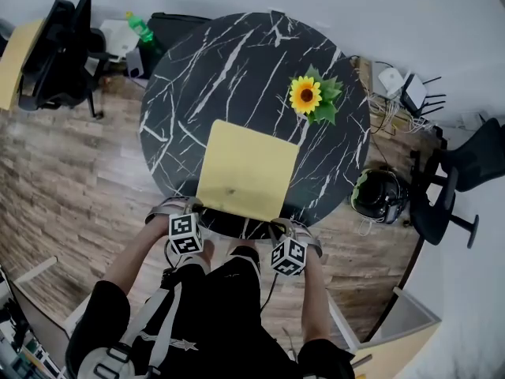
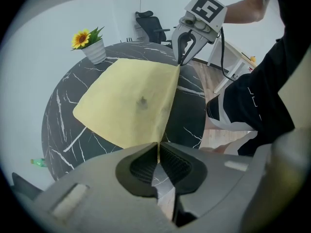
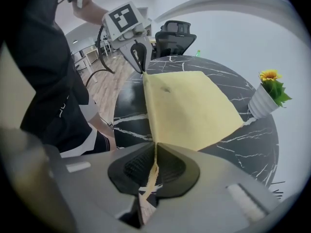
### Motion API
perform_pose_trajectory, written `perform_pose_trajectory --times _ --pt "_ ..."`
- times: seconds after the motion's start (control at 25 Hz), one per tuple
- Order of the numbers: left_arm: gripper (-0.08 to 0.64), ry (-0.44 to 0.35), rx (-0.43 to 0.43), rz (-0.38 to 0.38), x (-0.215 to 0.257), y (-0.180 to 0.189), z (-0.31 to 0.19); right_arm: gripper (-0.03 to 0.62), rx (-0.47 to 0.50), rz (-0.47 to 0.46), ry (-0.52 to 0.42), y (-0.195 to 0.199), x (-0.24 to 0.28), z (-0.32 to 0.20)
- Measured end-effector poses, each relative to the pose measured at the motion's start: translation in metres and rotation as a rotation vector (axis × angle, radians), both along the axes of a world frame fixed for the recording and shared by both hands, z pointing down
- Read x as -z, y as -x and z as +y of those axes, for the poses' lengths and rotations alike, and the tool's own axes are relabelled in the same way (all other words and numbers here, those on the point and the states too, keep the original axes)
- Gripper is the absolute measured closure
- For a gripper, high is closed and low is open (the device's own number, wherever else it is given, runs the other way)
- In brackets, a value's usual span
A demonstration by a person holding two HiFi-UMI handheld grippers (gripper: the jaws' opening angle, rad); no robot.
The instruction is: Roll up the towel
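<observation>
A yellow towel [image 1: 248, 166] lies spread flat on the round black marble table [image 1: 237, 61], its near edge lifted at the table's front. My left gripper [image 1: 192, 206] is shut on the towel's near left corner; in the left gripper view the towel [image 2: 129, 101] runs from the pinched corner across to the right gripper [image 2: 181, 61]. My right gripper [image 1: 278, 222] is shut on the near right corner. In the right gripper view the towel [image 3: 187, 108] stretches from my jaws over to the left gripper [image 3: 142, 68], with the near edge taut between the two.
A potted sunflower [image 1: 312, 95] stands on the table behind the towel's far right corner. Office chairs [image 1: 59, 50] stand on the wooden floor at left and at the right [image 1: 458, 184]. A dark round bin [image 1: 379, 196] sits by the table's right side. A green bottle [image 1: 140, 28] lies at the back left.
</observation>
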State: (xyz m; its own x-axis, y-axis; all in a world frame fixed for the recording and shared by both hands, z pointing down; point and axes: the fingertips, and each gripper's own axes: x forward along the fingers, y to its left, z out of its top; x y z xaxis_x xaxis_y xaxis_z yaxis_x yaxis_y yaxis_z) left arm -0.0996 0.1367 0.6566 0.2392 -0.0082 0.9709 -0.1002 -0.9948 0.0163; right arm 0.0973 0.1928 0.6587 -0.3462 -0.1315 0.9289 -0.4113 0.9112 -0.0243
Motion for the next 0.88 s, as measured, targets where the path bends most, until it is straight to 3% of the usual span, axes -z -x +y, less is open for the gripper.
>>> perform_pose_trajectory --times 0.76,0.88 --pt "0.523 -0.052 0.051 -0.031 -0.012 -0.006 -0.028 0.57 -0.022 0.019 -0.048 -0.007 -0.013 -0.027" --pt "0.479 -0.053 0.077 -0.029 -0.014 -0.002 -0.033 0.505 -0.051 0.031 -0.08 -0.013 -0.014 -0.035"
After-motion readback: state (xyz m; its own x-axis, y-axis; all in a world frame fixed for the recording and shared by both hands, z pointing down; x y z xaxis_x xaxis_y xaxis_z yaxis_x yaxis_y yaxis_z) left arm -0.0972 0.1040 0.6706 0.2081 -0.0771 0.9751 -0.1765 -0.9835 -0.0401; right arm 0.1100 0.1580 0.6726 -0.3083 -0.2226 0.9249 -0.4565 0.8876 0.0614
